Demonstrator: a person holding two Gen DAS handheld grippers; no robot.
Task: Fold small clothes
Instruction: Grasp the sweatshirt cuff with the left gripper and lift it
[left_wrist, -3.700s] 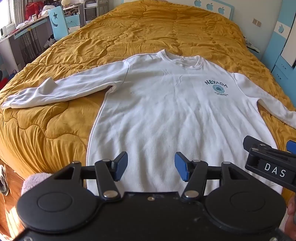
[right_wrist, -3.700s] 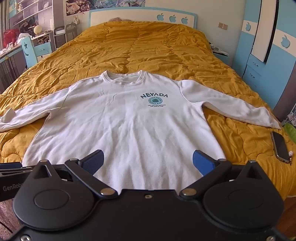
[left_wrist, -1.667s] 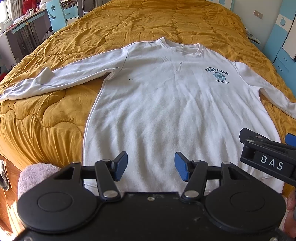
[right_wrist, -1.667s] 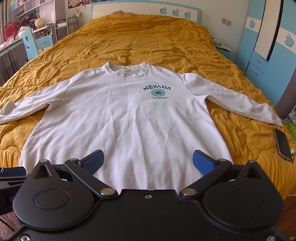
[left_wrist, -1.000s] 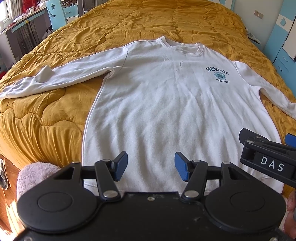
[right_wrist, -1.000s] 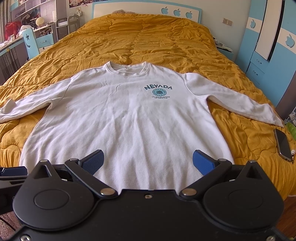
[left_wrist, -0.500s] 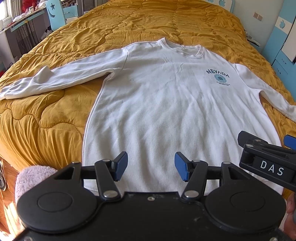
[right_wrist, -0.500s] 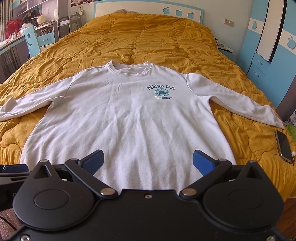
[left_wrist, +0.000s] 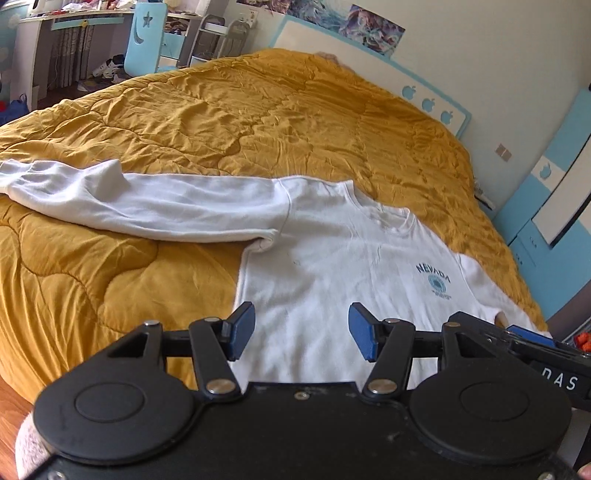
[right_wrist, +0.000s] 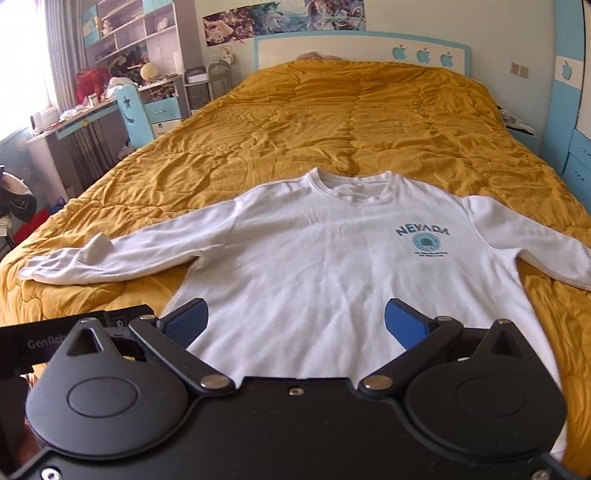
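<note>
A white long-sleeved sweatshirt (left_wrist: 332, 266) (right_wrist: 332, 266) printed NEVADA lies flat, front up, on the bed with both sleeves spread out. Its left sleeve (left_wrist: 147, 206) (right_wrist: 122, 254) stretches toward the bed's left side. My left gripper (left_wrist: 301, 330) hovers open over the sweatshirt's lower left part, nothing between its blue pads. My right gripper (right_wrist: 295, 325) hangs open above the hem near the middle, also holding nothing. The right gripper's body (left_wrist: 535, 354) shows at the right edge of the left wrist view, and the left gripper's body (right_wrist: 74, 339) at the left edge of the right wrist view.
A mustard quilt (left_wrist: 295, 122) (right_wrist: 351, 118) covers the whole bed. A white and blue headboard (right_wrist: 362, 48) stands at the far end. A desk with a blue chair (right_wrist: 133, 110) and shelves is to the left, blue cabinets (right_wrist: 576, 162) to the right.
Both grippers have swung leftward and lower over the sweatshirt, the left one far more. The left sleeve now fills more of both views. The sweatshirt itself has not moved.
</note>
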